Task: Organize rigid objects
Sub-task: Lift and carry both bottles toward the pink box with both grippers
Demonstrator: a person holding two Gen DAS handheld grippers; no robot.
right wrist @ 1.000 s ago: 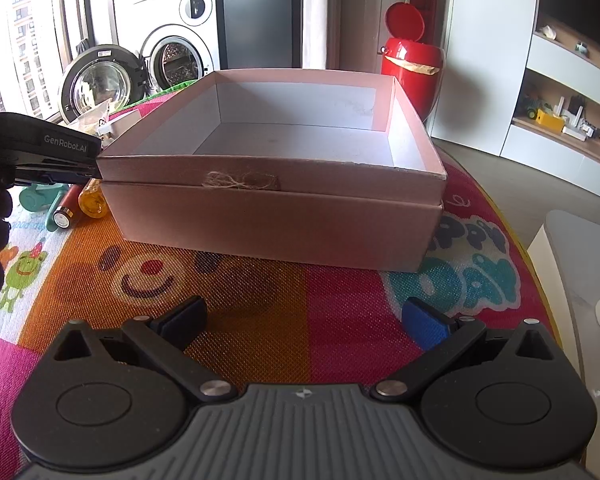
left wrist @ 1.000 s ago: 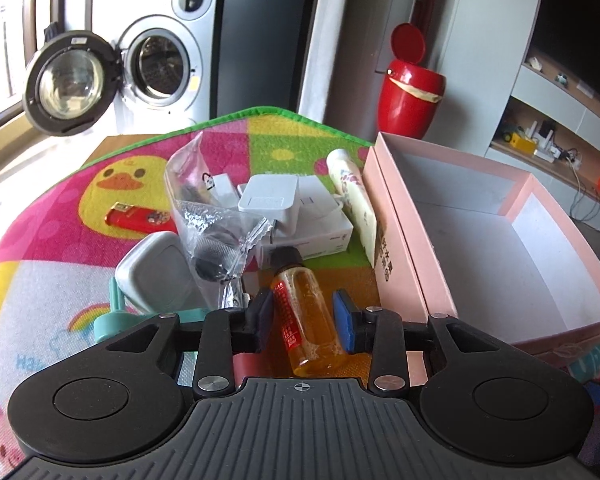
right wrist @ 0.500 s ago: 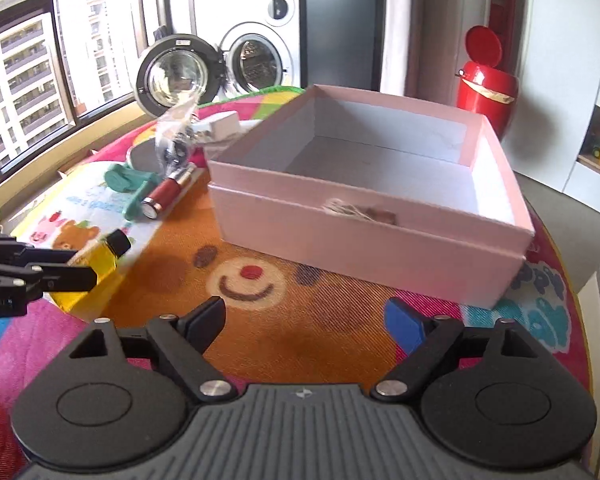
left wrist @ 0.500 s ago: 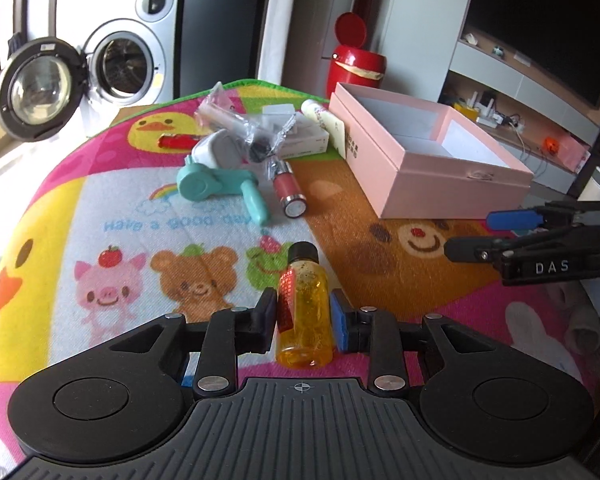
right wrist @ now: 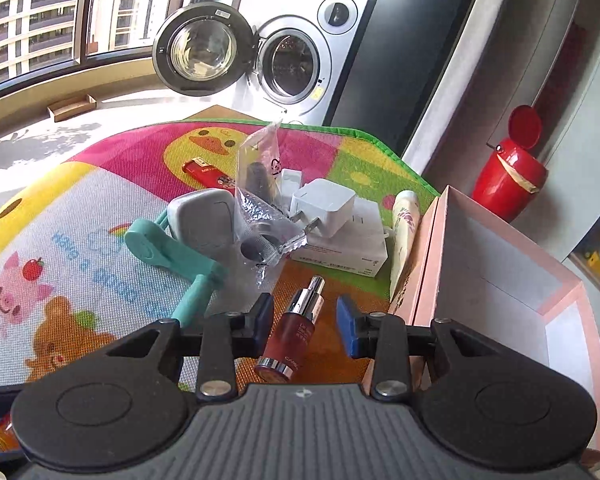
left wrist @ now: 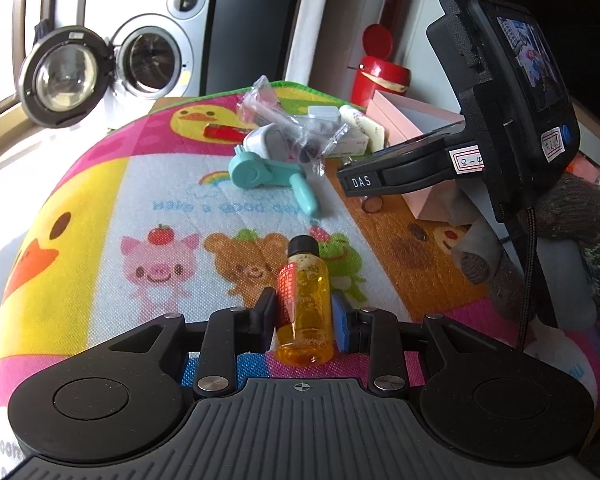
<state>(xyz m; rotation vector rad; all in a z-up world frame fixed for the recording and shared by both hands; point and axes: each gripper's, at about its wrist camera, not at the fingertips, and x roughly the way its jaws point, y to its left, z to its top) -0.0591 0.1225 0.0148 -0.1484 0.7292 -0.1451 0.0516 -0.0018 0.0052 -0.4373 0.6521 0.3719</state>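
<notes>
The left claw (left wrist: 303,316) is closed on a small clear-plastic bottle of amber liquid with a black cap and a red label (left wrist: 305,300); both pads press its sides and the cap points away from the camera, above the colourful cartoon-printed play mat (left wrist: 100,208) that covers the bench.

The right claw (right wrist: 305,322) is closing around a dark red cylindrical serum bottle with a silver pump neck (right wrist: 296,328), which lies on the orange patch of the mat, tilted with its neck pointing away. A gap shows on both sides of this bottle, so the pads do not grip it.

Just beyond lie a teal plastic hand tool (right wrist: 168,256), a grey rounded case (right wrist: 204,220), a crinkled clear plastic bag with a dark object inside (right wrist: 260,208), a white plug adapter (right wrist: 324,208) on a flat white carton (right wrist: 348,244), a red lighter (right wrist: 208,172) and a cream tube (right wrist: 404,224). The open pink cardboard box (right wrist: 500,272) stands right of the claw, its inside bare.

In the left view, the right claw's black body passes in front of the pink box, held by a gloved hand (left wrist: 572,216).
</notes>
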